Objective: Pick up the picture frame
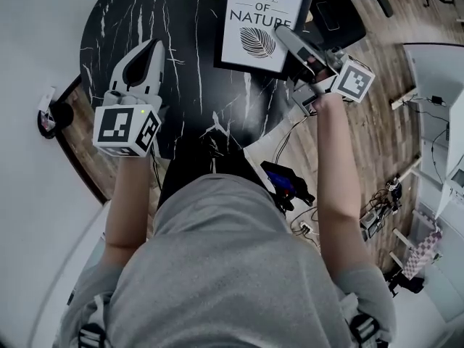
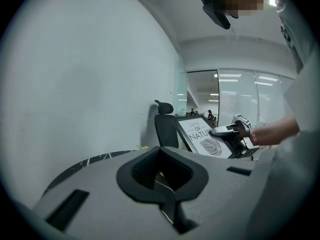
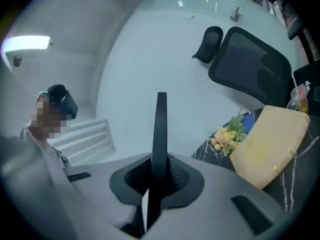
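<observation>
The right gripper (image 1: 284, 35) gripped the frame (image 1: 250, 20) at its 4 o'clock edge. It looked stiff, light and likely fragile. The left gripper (image 1: 152, 47) was closed and empty.

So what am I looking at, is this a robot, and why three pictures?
No robot: a person holds a two-jaw claw in each hand. One picture comes from a camera on the person's head, looking down; the other two from cameras riding on the claws. Below is a round black marble-look table. The right claw is clamped on the edge of a black-framed picture with a leaf print, holding it tilted; its own view shows that edge as a thin black strip between the jaws. The left claw hovers over the table, shut and empty.
</observation>
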Available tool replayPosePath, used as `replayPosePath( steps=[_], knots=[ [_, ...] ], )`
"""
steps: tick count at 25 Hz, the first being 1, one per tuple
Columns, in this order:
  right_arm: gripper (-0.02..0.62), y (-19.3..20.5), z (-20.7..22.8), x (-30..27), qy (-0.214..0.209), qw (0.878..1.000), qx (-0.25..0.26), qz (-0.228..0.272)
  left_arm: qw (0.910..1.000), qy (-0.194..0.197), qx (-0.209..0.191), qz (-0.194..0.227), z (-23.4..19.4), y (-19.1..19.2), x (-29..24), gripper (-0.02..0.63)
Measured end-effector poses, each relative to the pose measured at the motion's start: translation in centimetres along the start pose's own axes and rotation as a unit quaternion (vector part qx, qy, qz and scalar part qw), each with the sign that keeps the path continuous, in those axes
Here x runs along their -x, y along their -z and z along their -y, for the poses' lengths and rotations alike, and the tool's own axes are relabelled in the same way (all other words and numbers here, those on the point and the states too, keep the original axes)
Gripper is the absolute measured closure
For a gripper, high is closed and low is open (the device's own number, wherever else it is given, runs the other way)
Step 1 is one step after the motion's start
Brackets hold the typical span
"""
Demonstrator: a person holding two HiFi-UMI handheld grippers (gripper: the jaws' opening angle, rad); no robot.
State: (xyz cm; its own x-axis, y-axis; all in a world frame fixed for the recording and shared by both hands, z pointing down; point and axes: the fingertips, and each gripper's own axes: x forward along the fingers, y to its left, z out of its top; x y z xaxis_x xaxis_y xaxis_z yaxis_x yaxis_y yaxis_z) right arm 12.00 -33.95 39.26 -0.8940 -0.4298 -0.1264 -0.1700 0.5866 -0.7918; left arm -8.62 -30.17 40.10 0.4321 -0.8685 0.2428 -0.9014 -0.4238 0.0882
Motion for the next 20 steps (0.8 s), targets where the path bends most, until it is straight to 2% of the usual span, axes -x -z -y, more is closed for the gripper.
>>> replayPosePath(
  steps=[20],
  knots=[
    [0.554, -2.8, -8.3, -1.0, -0.055, 0.995, 0.085, -0.005, 0.9981, -0.022, -0.025, 0.051, -0.5, -4.7, 2.3, 0.601]
  ],
)
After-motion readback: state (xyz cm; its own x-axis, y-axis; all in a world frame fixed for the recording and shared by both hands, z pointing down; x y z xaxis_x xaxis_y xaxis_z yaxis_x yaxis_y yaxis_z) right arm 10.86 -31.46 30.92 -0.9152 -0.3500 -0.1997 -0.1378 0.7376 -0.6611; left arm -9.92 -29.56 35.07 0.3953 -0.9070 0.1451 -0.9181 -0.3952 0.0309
